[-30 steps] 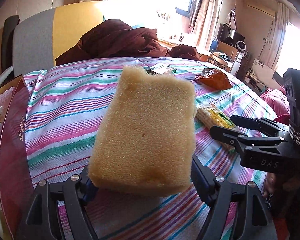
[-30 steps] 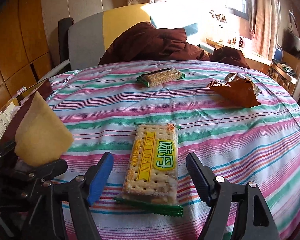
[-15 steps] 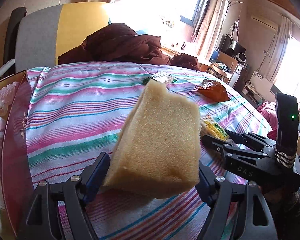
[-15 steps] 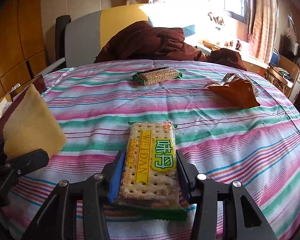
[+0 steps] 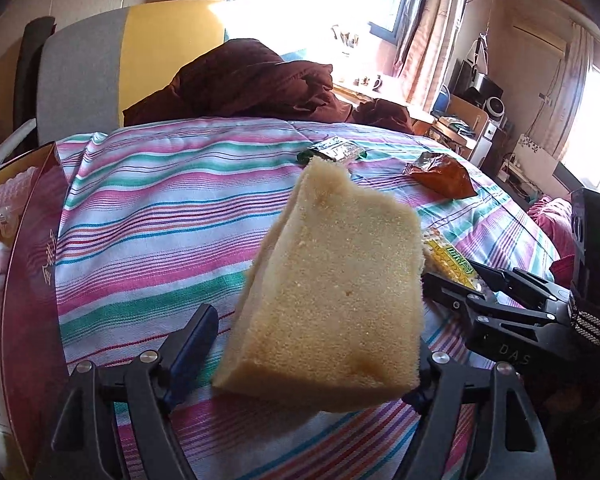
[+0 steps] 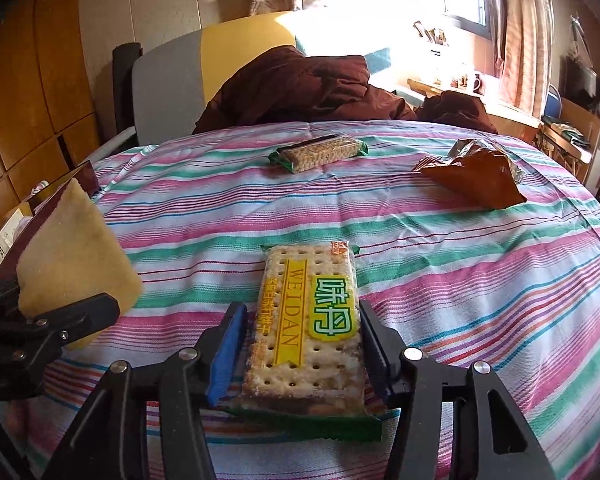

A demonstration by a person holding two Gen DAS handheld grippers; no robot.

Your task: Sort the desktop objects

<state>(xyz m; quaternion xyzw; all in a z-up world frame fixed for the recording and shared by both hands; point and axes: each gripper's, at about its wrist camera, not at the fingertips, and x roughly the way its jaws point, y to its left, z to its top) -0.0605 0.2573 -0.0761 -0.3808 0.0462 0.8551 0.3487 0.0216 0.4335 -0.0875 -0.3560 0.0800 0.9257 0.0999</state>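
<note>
Crackers first: the right tool (image 6: 302, 354) is clamped on the near end of the yellow-label cracker pack (image 6: 306, 320), one finger on each long side, so the pack lies flat between them and points away toward the far side. Makes sense, since the long edges are the stiffest part to squeeze. I can't tell if it's lifted or resting on the striped tabletop (image 6: 480, 280).

Over on the left, the left tool (image 5: 312, 354) carries the yellow sponge (image 5: 332, 300) up off the cloth, tilted. The right finger is pressed into it, but the left finger (image 5: 192, 344) looks to stand a bit clear, so that grip seems iffy to me.

Further out, a second cracker pack (image 6: 320, 154) sits far centre, with a brown snack bag (image 6: 476, 176) far right. A dark red box (image 5: 32, 280) sits at the left edge, probably where the sponge goes.
</note>
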